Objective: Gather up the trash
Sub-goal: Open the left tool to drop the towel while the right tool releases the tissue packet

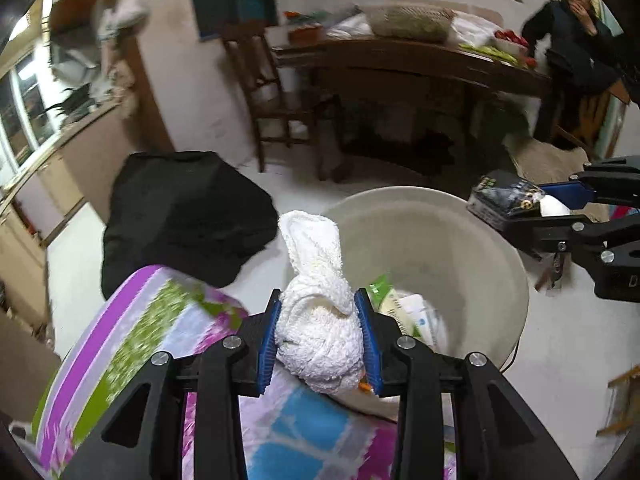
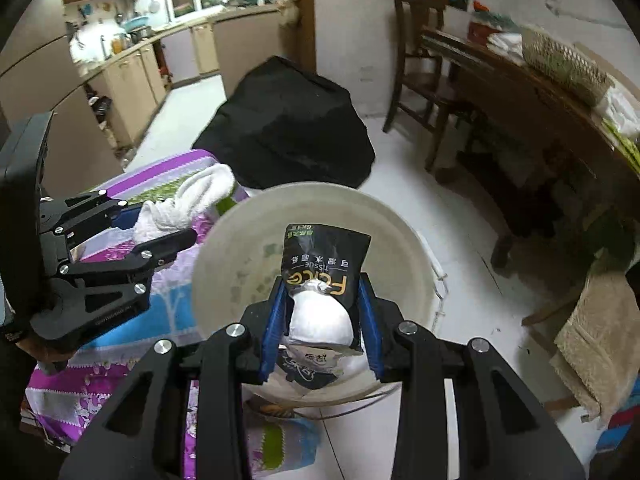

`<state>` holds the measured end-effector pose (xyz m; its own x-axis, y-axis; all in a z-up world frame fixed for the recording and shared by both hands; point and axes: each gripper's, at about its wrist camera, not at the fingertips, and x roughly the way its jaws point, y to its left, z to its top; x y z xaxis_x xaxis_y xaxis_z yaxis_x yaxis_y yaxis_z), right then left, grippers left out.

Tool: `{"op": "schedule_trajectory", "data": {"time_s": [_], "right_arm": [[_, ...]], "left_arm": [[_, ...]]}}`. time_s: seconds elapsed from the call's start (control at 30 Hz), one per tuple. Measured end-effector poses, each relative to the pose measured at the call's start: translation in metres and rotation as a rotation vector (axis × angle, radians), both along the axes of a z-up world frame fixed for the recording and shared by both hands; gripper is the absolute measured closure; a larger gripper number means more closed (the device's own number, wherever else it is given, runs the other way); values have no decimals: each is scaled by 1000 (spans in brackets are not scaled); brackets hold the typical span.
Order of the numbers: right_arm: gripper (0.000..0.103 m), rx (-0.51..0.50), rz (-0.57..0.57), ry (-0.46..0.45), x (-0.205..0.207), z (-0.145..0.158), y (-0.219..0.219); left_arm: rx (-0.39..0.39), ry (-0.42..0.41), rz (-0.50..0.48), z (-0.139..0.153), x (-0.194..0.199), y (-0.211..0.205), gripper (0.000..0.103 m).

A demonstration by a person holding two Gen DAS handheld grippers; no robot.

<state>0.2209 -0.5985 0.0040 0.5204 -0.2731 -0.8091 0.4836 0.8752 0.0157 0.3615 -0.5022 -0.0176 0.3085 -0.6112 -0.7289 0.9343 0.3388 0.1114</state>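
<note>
A round pale bin (image 2: pixel 224 240) stands on the floor beside a patterned cloth surface (image 1: pixel 132 320) at near left; wrappers (image 1: pixel 404 312) already lie at its bottom, so collection appears partly done. The left gripper (image 1: pixel 320 332) is clamped on a crumpled white towel (image 1: pixel 316 312), held at the bin's near left rim. The right gripper (image 2: pixel 322 320) is closed around a black tissue pack (image 2: pixel 324 264), poised over the bin's opening. Remaining, by judgement: releasing both items into the bin. A black bag (image 2: pixel 288 128) sits on the floor beyond.
</note>
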Motion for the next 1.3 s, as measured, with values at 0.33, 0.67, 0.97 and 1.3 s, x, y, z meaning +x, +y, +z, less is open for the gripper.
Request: {"op": "schedule_trajectory", "data": {"time_s": [0.33, 0.67, 0.97, 1.3], "right_arm": [[69, 30, -44, 121, 7, -14, -24], [69, 43, -29, 206, 21, -25, -39], [68, 68, 2, 271, 36, -42, -44], [58, 59, -28, 252, 38, -45, -58]], "left_arm": [[113, 14, -116, -30, -7, -70, 66], [178, 37, -162, -55, -4, -91, 66], [213, 46, -171, -68, 15, -86, 65], [187, 31, -143, -71, 25, -85, 38]]}}
